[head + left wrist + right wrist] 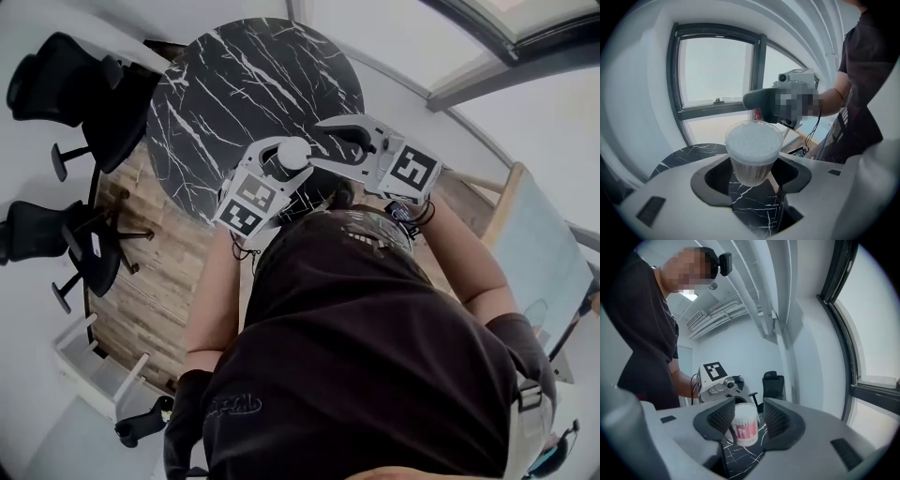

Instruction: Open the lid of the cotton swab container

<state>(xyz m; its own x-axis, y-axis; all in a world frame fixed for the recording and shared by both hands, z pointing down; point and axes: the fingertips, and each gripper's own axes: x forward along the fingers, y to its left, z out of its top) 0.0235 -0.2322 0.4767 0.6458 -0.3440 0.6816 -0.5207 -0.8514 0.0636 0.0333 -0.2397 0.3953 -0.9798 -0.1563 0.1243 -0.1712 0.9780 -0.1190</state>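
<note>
Grip on cotton swab container [293, 152], second claw poised open
Head view: holding it upright above desk [234, 84] in left claw [286, 171], clamped round its body; poising right claw [317, 142] just beside its top, nearer the lid end. Left gripper view: looking onto white top [753, 140], right claw [761, 105] hanging just behind rim. Right gripper view: facing cotton swab container [744, 425] straight ahead, jaws standing apart either side, pads not pressing; lid itself proving hard to make out.
</note>
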